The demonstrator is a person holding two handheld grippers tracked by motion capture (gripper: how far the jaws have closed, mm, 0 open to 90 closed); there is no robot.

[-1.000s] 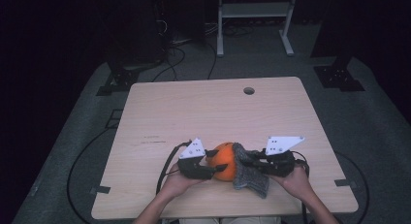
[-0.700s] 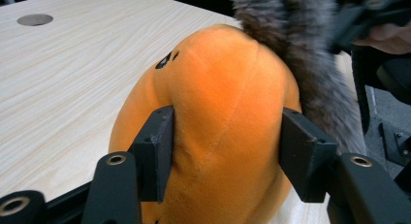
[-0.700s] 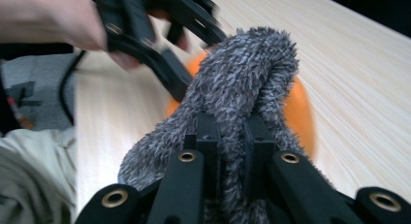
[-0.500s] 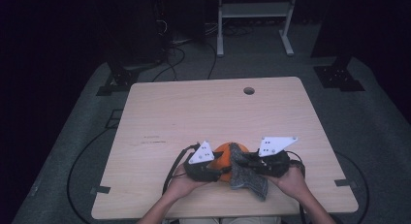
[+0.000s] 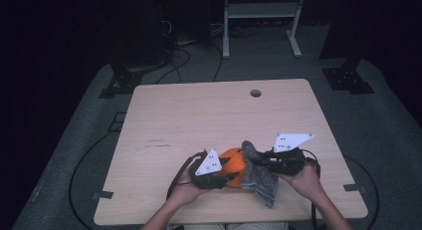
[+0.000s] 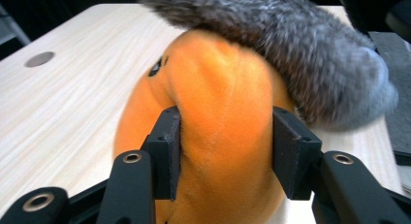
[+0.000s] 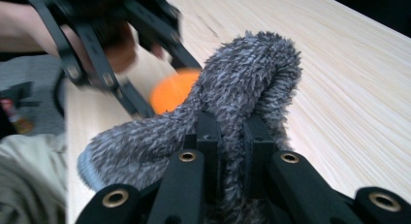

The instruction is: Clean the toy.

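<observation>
An orange plush toy (image 5: 233, 163) rests on the wooden table (image 5: 214, 115) near its front edge. My left gripper (image 6: 228, 151) grips it from the left. Its jaws have just been closing, and the pads (image 6: 169, 146) now dent the soft orange body (image 6: 218, 112). A grey fuzzy sock (image 5: 260, 177) drapes against the toy's right side and over its top (image 6: 291, 54). My right gripper (image 7: 232, 136) is shut on a fold of that sock (image 7: 252, 73), holding it up beside the orange toy (image 7: 174, 90). From above, the left gripper (image 5: 230, 174) and right gripper (image 5: 251, 163) flank the toy.
A round cable hole (image 5: 256, 93) sits near the table's far edge. Cables trail from both grippers over the front edge. A white metal stand (image 5: 259, 21) and dark equipment feet stand on the grey floor behind the table.
The left gripper has slid in against the orange toy and its jaws have closed on it. The right gripper has shifted slightly with the sock bunched higher against the toy.
</observation>
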